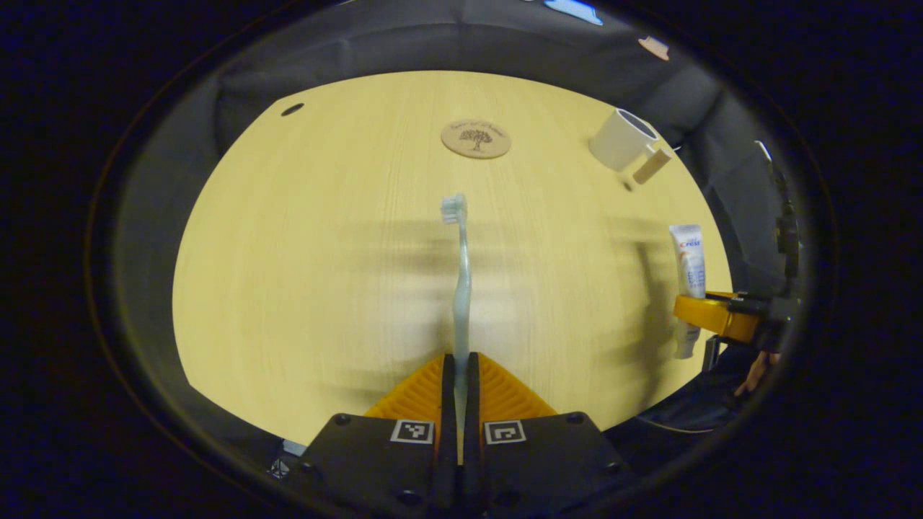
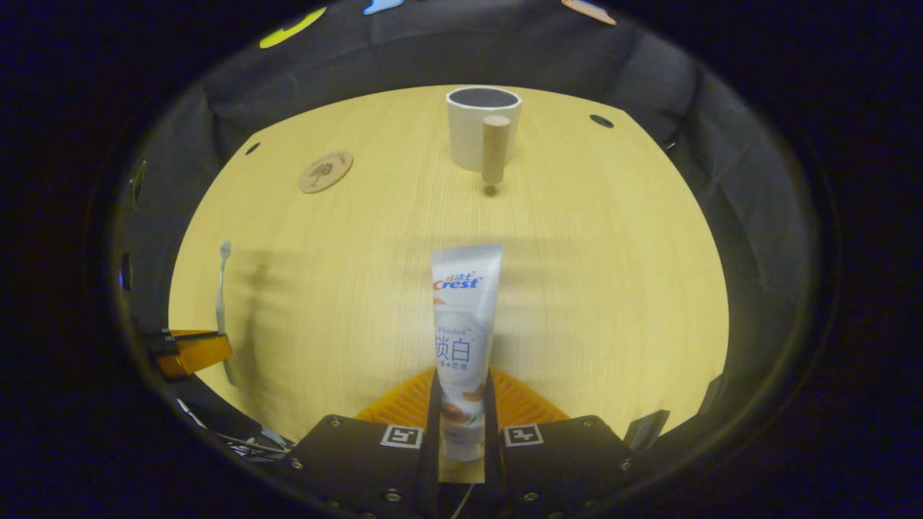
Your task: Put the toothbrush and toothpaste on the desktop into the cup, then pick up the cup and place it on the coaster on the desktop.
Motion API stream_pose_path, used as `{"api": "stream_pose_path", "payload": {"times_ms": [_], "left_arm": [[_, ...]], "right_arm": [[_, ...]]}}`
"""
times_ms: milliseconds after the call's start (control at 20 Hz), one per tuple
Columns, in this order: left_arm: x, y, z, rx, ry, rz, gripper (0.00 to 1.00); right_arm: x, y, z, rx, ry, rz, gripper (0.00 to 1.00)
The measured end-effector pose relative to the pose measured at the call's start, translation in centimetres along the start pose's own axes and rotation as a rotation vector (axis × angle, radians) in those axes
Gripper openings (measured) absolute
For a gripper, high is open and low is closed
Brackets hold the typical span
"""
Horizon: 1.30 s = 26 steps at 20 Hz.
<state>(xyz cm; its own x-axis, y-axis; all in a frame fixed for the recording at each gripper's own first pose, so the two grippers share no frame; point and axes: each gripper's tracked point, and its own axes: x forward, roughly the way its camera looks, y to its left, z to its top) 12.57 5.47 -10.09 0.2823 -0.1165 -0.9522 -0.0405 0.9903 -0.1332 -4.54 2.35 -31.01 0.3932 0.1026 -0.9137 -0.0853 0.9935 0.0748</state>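
Left gripper (image 1: 460, 375) has its fingers clamped on the toothbrush (image 1: 460, 288) handle end, right gripper (image 2: 461, 404) pinches the toothpaste (image 2: 464, 324) near its bottom, both above the surface (image 2: 598, 288). Long overhang could swing and clip the rim of the cup (image 2: 482, 130) farther back, tipping it. Coaster (image 2: 326, 171) sits well left.

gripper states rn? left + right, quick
Left gripper: closed on the toothbrush, held above the desktop.
Right gripper: closed on the toothpaste, also off the desktop.
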Motion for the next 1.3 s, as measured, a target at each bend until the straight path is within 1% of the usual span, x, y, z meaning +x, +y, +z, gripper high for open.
{"api": "stream_pose_path", "payload": {"times_ms": [50,100,150,250,350,500,700,1000,1100,1250,1300], "left_arm": [[0.2,0.8,2.2,0.003,-0.011,-0.004,0.14],[3.0,1.7,1.2,0.007,-0.029,-0.009,0.12],[-0.5,0.6,3.2,0.012,-0.046,-0.012,0.12],[-0.4,0.8,4.1,0.020,-0.089,-0.015,0.12],[-2.1,-0.1,5.9,0.025,-0.134,-0.019,0.12],[-3.0,-1.0,7.9,0.027,-0.206,-0.026,0.12],[-4.3,-1.9,10.4,0.025,-0.304,-0.027,0.12],[-5.7,-2.8,12.2,-0.006,-0.371,-0.045,0.12],[-6.3,-3.2,12.7,-0.012,-0.384,-0.050,0.12],[-6.9,-3.3,11.9,-0.022,-0.397,-0.052,0.12],[-7.0,-3.1,11.9,-0.025,-0.401,-0.048,0.10]], "right_arm": [[-0.4,-0.1,0.8,0.004,-0.024,-0.002,0.26],[-0.9,-0.3,1.7,0.009,-0.049,-0.004,0.26],[-1.3,-0.5,2.5,0.013,-0.074,-0.007,0.27],[-2.4,-1.2,4.4,0.023,-0.129,-0.013,0.26],[-3.2,-1.8,6.4,0.030,-0.188,-0.020,0.26],[-4.5,-2.8,9.6,0.032,-0.282,-0.033,0.26],[-6.5,-3.4,14.3,0.038,-0.422,-0.021,0.27],[-7.1,-3.5,20.8,0.029,-0.582,-0.007,0.26],[-6.8,-3.4,22.8,0.030,-0.622,0.004,0.27],[-5.6,-3.1,24.9,0.028,-0.655,0.024,0.25],[-5.2,-3.1,25.6,0.029,-0.664,0.030,0.25]]}}
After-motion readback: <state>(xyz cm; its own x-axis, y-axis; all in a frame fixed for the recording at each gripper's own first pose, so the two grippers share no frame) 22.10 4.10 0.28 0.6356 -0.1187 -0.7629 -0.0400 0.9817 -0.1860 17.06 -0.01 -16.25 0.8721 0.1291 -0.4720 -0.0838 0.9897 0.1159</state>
